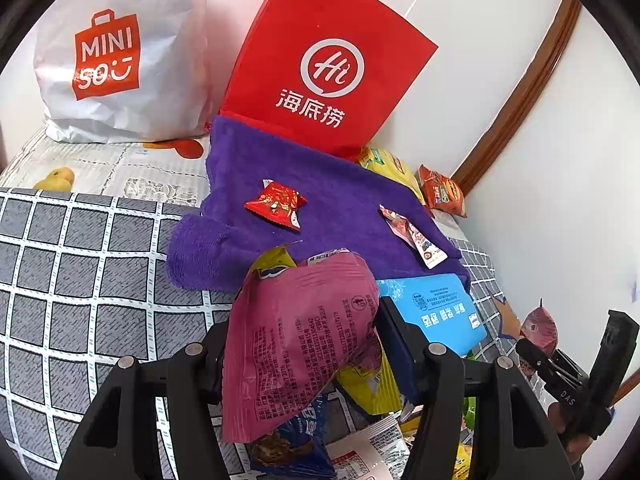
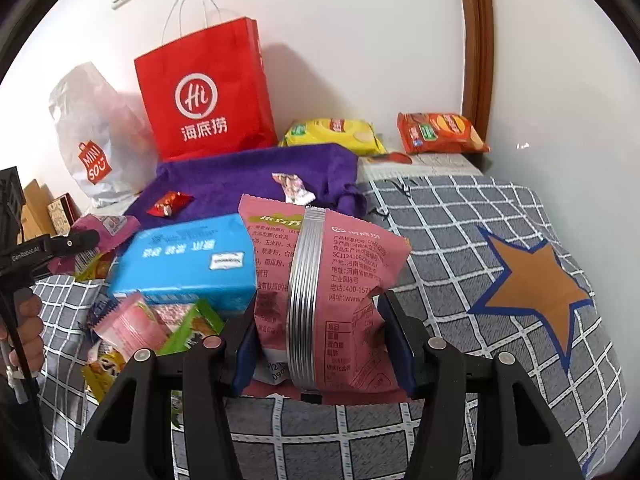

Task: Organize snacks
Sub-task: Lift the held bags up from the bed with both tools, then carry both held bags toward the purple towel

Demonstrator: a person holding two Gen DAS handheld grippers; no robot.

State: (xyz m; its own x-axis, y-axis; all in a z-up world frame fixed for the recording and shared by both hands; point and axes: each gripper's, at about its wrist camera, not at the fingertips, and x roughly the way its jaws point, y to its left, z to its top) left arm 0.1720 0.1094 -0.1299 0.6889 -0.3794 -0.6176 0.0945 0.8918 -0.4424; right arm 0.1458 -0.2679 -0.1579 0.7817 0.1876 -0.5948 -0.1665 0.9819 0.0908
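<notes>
My left gripper (image 1: 308, 352) is shut on a pink snack packet (image 1: 300, 344) and holds it up over the snack pile, printed back toward the camera. My right gripper (image 2: 322, 344) is shut on another pink packet (image 2: 348, 280) with a silver ribbed seam down its middle, lifted above the checked bedspread (image 2: 460, 240). A purple towel (image 1: 332, 208) lies behind the pile with a small red candy pack (image 1: 276, 204) and a slim pink-and-white wrapper (image 1: 412, 236) on it. A blue box (image 2: 188, 260) sits in front of the towel.
A red paper bag (image 1: 328, 64) and a white plastic shopping bag (image 1: 120, 60) stand against the wall. A yellow pack (image 2: 336, 132) and an orange pack (image 2: 440, 132) lie near the wall. Several loose snacks (image 2: 148, 328) are heaped beside the blue box. A star patch (image 2: 536, 284) marks the bedspread.
</notes>
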